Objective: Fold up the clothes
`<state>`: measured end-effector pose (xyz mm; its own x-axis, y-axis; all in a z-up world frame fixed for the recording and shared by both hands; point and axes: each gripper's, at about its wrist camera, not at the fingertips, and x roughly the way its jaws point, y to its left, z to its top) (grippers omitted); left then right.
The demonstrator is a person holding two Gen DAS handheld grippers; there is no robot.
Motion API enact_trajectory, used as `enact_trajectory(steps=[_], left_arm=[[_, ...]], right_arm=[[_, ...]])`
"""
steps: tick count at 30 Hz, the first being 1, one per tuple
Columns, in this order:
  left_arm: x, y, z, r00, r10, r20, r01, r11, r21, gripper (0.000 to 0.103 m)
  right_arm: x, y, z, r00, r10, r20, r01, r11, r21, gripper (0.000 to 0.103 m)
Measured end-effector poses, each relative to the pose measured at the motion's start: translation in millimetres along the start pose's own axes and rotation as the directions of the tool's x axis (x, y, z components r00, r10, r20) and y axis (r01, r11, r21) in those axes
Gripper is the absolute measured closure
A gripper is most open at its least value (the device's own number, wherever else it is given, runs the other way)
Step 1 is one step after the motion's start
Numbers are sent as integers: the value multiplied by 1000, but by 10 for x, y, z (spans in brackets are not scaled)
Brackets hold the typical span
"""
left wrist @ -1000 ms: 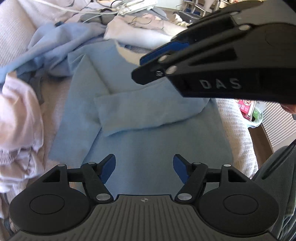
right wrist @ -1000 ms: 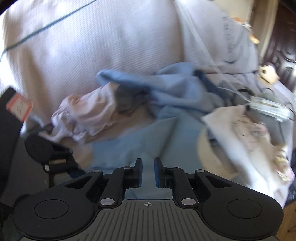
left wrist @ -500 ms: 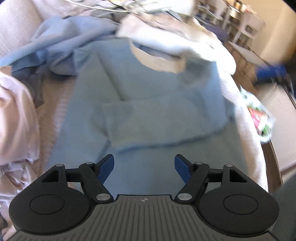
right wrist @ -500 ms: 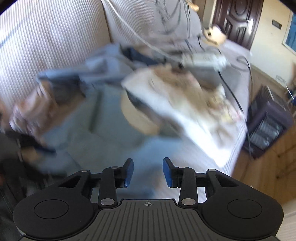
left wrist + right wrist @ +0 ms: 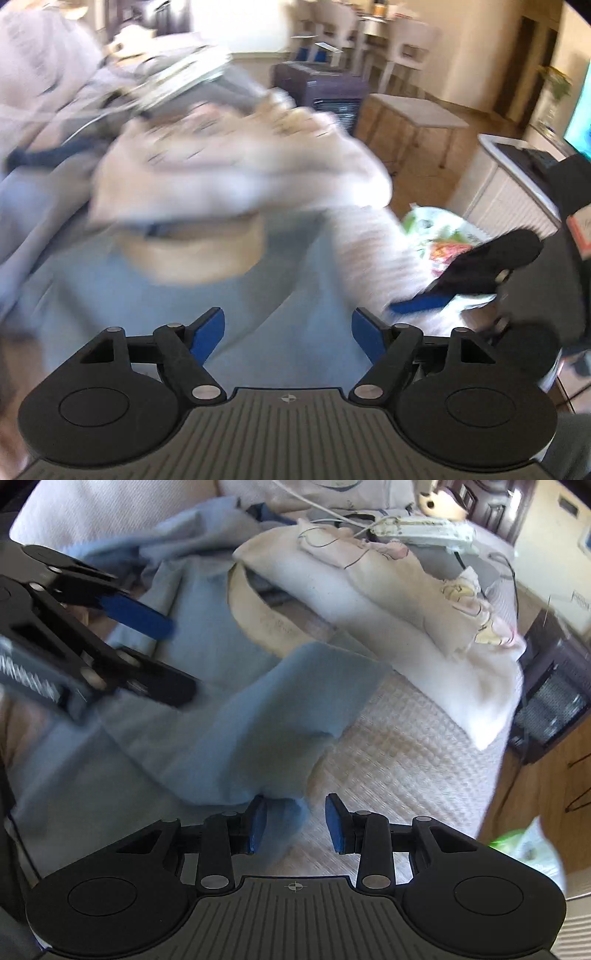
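Both grippers' jaws apart, empty: left gripper wide, right gripper around blue shirt edge.

Both wrist views close, looking down, sharing blue garment

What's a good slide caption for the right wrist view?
Open right gripper poised at the edge of a blue shirt spread on a sofa, left gripper alongside.
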<state>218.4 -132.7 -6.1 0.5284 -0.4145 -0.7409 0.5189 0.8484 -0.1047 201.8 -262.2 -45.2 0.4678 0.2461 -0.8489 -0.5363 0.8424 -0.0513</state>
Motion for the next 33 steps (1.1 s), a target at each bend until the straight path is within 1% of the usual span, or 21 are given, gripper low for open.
enact_trajectory(steps=[2,3,4,5,7,8,9,11,14,16,17,19,23,24,25,26,27,29,31,32,33], left_arm=[[137,-135,158,1000,-30,2,30,999,34,29],[222,-172,216,999,-42,9,42,998,41,29],[300,-206,266,998,-56,21,55,997,50,32],[398,-221,316,996,-90,25,89,995,49,34],[614,-238,417,989,-150,8,150,988,28,71],[715,-218,458,985,-172,-22,172,985,2,97],[800,-200,488,982,-188,-29,188,982,-22,99],[954,-193,558,979,-199,-29,198,979,-36,99],[1154,-249,688,981,-194,-24,195,981,23,99],[1285,-316,754,995,-98,-17,100,989,113,101],[1329,-311,771,997,-71,-11,72,986,149,101],[1358,-238,787,996,-90,-22,92,988,123,101],[1196,-114,787,993,-110,-40,112,993,42,100],[1093,-92,769,993,-112,-36,113,993,30,95],[989,-69,751,993,-114,-32,115,993,17,85],[854,-31,711,993,-116,-23,116,993,10,80],[726,27,630,995,-97,-15,97,995,-4,71],[468,143,470,998,-60,-1,60,998,-34,68],[254,299,220,998,69,-3,-69,996,-54,59],[150,385,95,992,129,-5,-129,989,-69,59],[66,475,-30,988,156,-19,-157,982,-103,57]], right_arm=[[8,-64,-27,1000,13,6,-13,999,33,73],[11,-95,-42,1000,18,9,-19,999,49,92],[15,-127,-57,1000,24,13,-24,998,65,97],[-10,-191,-85,999,42,27,-45,993,111,98],[-77,-313,-155,995,75,68,-87,976,198,99],[-120,-361,-192,993,82,86,-100,968,231,99],[-160,-405,-226,992,87,96,-109,960,256,99],[-185,-488,-288,991,98,94,-122,947,299,99],[-99,-605,-416,992,108,69,-126,923,363,99],[-4,-690,-502,991,124,52,-134,903,409,99],[0,-713,-533,989,133,62,-146,895,420,99],[2,-756,-592,985,150,83,-171,881,442,99],[-30,-723,-616,991,127,46,-135,907,398,98],[-56,-727,-622,993,115,35,-120,913,390,96],[-125,-745,-616,995,95,39,-103,917,385,91],[-198,-764,-608,996,75,43,-86,921,379,91],[-270,-783,-600,997,55,47,-69,925,374,89],[-435,-825,-576,997,27,78,-54,928,368,89],[-558,-843,-481,991,16,134,-65,928,367,89],[-594,-844,-418,987,17,159,-74,928,365,89],[-630,-845,-354,983,17,183,-83,928,362,89]])
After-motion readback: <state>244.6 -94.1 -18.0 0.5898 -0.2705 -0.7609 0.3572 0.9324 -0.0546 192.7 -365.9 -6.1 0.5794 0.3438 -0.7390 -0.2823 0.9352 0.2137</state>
